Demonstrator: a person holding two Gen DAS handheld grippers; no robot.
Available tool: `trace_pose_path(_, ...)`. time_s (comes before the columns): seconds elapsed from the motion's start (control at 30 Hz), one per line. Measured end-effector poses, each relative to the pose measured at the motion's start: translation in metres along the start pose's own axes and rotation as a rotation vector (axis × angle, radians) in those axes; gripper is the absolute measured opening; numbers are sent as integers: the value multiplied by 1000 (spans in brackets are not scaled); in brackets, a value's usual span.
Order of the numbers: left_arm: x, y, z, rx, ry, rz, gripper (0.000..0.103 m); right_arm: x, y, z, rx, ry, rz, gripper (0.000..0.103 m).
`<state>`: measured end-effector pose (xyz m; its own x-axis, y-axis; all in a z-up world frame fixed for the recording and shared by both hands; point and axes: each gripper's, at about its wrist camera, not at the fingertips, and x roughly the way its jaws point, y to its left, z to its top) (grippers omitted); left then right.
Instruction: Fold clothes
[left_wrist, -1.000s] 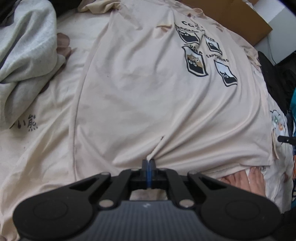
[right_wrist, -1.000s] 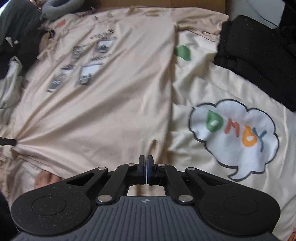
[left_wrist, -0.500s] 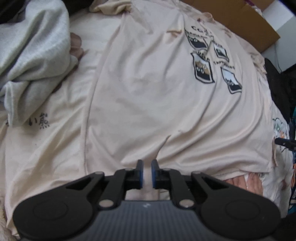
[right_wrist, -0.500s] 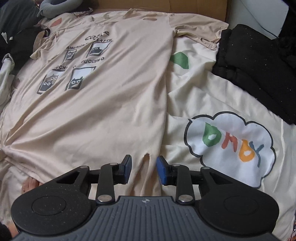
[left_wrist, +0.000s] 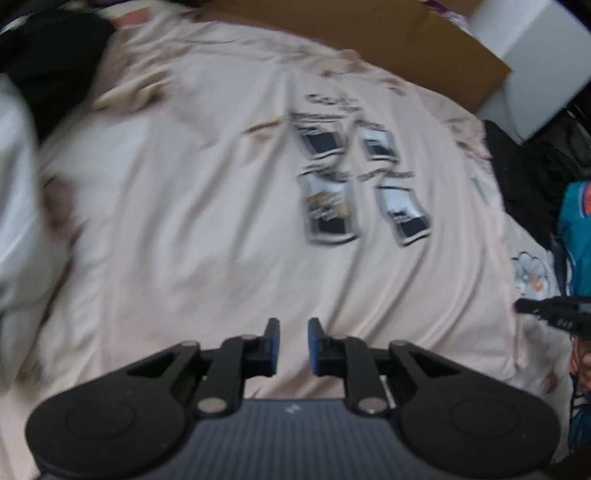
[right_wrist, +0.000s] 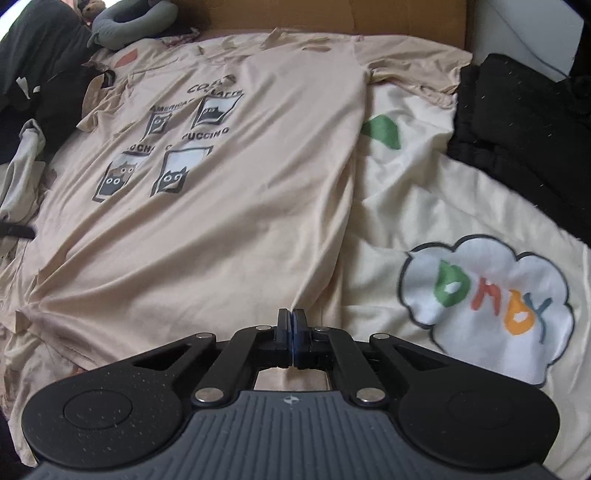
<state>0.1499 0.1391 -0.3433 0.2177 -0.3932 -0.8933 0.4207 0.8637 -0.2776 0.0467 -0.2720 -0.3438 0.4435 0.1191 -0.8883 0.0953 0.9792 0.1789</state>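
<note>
Reclamped right gripper (right_wrist: 291, 325) on the beige t-shirt (right_wrist: 229, 221) hem after opening. Left gripper (left_wrist: 292, 339) spread wider now, gripping nothing.

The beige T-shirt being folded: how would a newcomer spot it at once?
Find the cream bedsheet with its cloud cartoon. The beige T-shirt lies spread flat on it, left of the black clothes pile. Only it bears four framed cat prints.

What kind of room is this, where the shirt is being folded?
Probably a bedroom: the beige T-shirt lies spread on a bed, over a cream printed bedsheet, with a grey neck pillow at the far end and black clothes piled alongside.
</note>
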Motion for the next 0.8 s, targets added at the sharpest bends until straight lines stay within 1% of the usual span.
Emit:
trace_pose_path(0.03,5,-8,7,24,1,-13,26,3,1,-1,2,5,4,0)
trace_pose_path(0.17,30,-41,33,106,1,-59,34,17,3,-2,1,46,22,0)
trace_pose_path(0.23,42,-57,43,146,2,-72,43,24,4,-3,1,67,31,1)
trace_pose_path(0.27,48,-64,46,171,4,-65,46,23,4,-2,-1,66,41,3)
trace_pose_path(0.3,55,-71,49,197,7,-56,52,20,3,-2,0,66,56,5)
trace_pose_path(0.33,62,-77,52,223,9,-47,53,17,2,-1,2,67,72,13)
trace_pose_path(0.37,69,-84,55,248,12,-37,53,13,0,-1,8,59,79,22)
trace_pose_path(0.4,77,-88,57,266,14,-20,54,8,-4,0,17,48,81,26)
trace_pose_path(0.43,85,-92,58,279,15,6,57,3,-8,0,27,37,82,26)
trace_pose_path(0.47,90,-93,60,288,14,31,57,-2,-11,1,36,27,83,26)
trace_pose_path(0.6,106,-93,66,289,-8,77,56,-14,-38,11,117,-37,62,26)
trace_pose_path(0.7,109,-90,70,274,-29,65,54,-11,-58,21,170,-64,41,26)
trace_pose_path(0.8,115,-93,76,258,-43,47,54,2,-65,30,185,-60,37,26)
